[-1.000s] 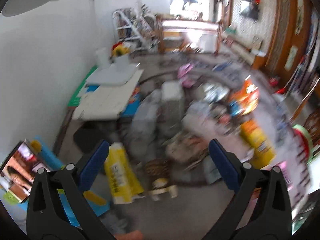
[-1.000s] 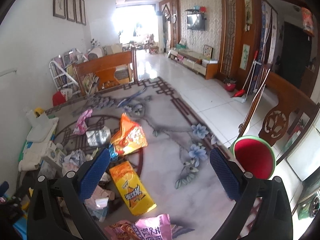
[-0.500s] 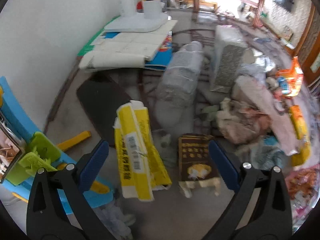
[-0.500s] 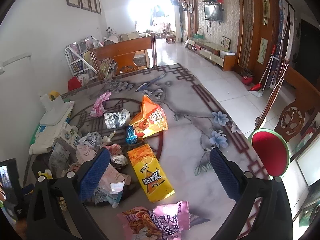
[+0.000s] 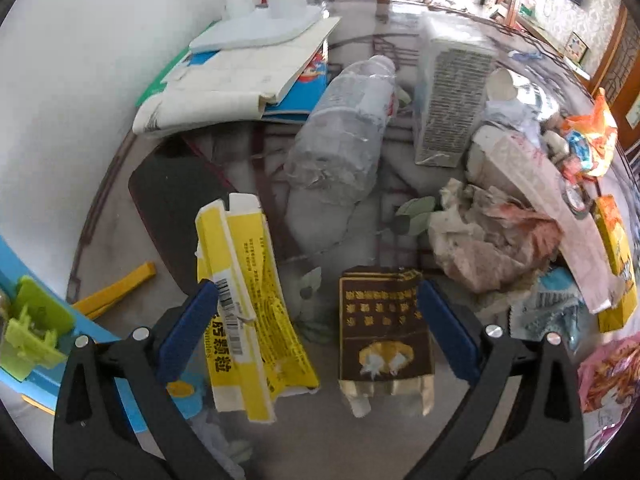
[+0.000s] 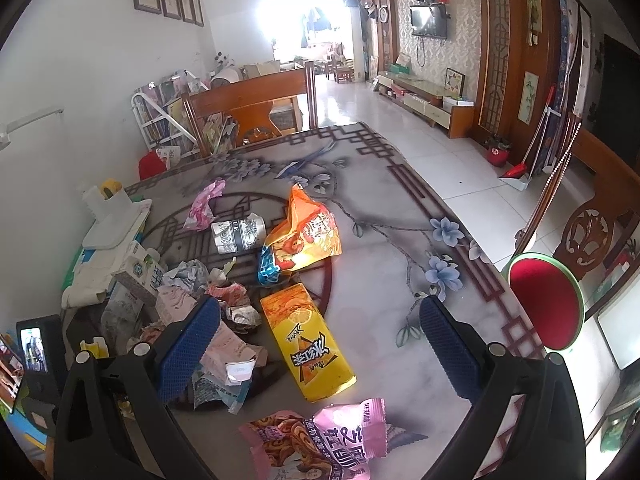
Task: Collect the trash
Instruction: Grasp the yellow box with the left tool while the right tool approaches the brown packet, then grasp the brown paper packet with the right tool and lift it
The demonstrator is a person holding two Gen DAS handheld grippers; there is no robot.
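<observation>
blue-padded fingers of the left gripper [image 5: 316, 324] stand wide apart and hold nothing, hovering low over a patterned grey table [image 5: 360, 440] strewn with litter. between the two pads lie a flattened yellow carton [image 5: 248, 308] with a barcode strip, next to the left pad, and a brown snack packet [image 5: 384, 336] with gold print, just beside the right pad. beyond them a crushed clear plastic bottle [image 5: 340, 148] lies on its side, and to its right a white carton [image 5: 452, 100] printed with fine text. a crumpled wad of paper [image 5: 492, 240] sits right of the brown packet, against a long pale pink wrapper [image 5: 556, 208]. a stack of white papers [image 5: 236, 76] rests at the far left near the wall.

the right gripper [image 6: 320, 344] is also spread wide and empty, held higher above the same table. between its pads lies a yellow-orange chip bag [image 6: 308, 344], flat on the surface. close to the camera is a pink snack bag [image 6: 320, 440]. farther off, an opened orange bag [image 6: 304, 236] stands puffed up, with a grey and white crushed can [image 6: 238, 234] just left of it and a pink wrapper [image 6: 204, 204] beyond. a heap of crumpled trash [image 6: 208, 300] sits by the left pad. a round red stool [image 6: 546, 308] stands off the table's right edge.
</observation>
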